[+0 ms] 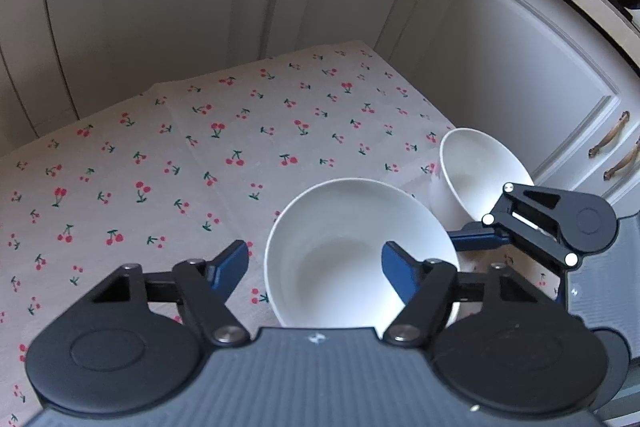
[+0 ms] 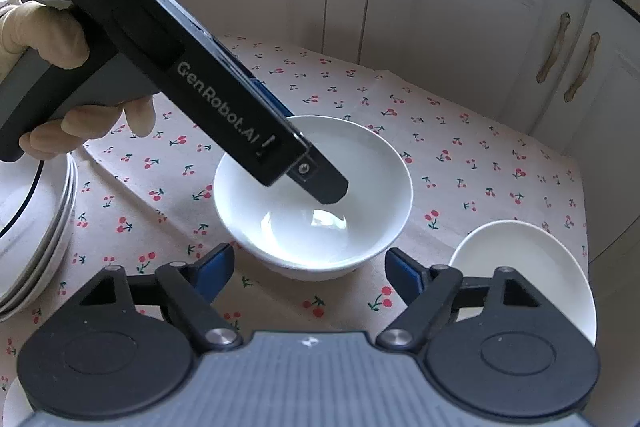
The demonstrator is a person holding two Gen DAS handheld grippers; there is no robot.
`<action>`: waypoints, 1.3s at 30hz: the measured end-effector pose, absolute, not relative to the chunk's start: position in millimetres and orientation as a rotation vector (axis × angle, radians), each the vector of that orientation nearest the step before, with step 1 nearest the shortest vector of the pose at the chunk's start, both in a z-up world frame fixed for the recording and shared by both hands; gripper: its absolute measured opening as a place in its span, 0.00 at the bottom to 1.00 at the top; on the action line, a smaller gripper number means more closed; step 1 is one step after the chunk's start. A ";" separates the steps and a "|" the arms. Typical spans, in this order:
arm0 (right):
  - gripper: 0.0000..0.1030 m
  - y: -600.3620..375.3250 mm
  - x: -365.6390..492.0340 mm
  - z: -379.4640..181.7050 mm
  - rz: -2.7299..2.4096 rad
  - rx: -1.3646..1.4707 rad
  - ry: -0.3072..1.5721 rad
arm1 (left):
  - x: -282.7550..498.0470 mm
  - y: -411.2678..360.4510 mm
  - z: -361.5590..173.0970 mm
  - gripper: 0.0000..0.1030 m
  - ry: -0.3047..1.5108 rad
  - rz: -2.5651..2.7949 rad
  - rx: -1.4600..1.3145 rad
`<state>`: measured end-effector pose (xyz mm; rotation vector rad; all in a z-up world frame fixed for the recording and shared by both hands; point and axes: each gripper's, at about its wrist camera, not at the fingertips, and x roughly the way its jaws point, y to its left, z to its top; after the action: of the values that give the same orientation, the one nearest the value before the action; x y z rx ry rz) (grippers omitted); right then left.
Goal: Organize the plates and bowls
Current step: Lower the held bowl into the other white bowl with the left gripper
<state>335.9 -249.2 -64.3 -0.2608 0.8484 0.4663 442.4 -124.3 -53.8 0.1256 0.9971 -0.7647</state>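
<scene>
Left gripper [image 1: 314, 265], jaws spread, straddles the near bowl's [image 1: 352, 247] rim mid-desk; right gripper [image 2: 308, 267] hangs released. Next, likely: clamp, lift, nest into second bowl [image 1: 480, 171] near the right edge.

1. Both fisheye views are evenly lit by soft daylight, moderately bright, with no harsh shadows.
2. Straight cabinets [image 1: 168, 7] bow into curves towards the edges, and the corners go dark.
3. A pale sheen glints at the bottom of the bowl [image 2: 320, 223] in the right wrist view.
4. The tablecloth [image 1: 160, 155] is sharp; the gripper bodies nearest the lens look slightly soft.
</scene>
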 end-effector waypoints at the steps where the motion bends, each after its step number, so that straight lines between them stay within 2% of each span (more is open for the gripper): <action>1: 0.84 -249.1 335.7 -64.3 0.463 -0.262 0.847 | 442.4 -124.3 -54.6 0.65 1.000 -0.766 0.124; 6: 0.83 -248.3 333.2 -62.1 0.451 -0.263 0.838 | 437.3 -125.9 -53.3 0.58 1.001 -0.796 0.136; 10: 0.79 -248.3 333.3 -58.1 0.451 -0.252 0.834 | 437.3 -126.8 -53.6 0.58 1.003 -0.793 0.143; 23: 0.79 -247.7 320.7 -38.1 0.446 -0.241 0.833 | 418.7 -125.8 -28.2 0.58 0.968 -0.796 0.155; 39: 0.79 -245.2 242.1 18.1 0.474 -0.248 0.809 | 323.7 -123.0 29.3 0.59 0.895 -0.767 0.181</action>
<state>242.1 -245.2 18.1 -0.2477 0.8087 0.4736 323.7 -123.0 29.3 0.1808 0.8954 -0.7667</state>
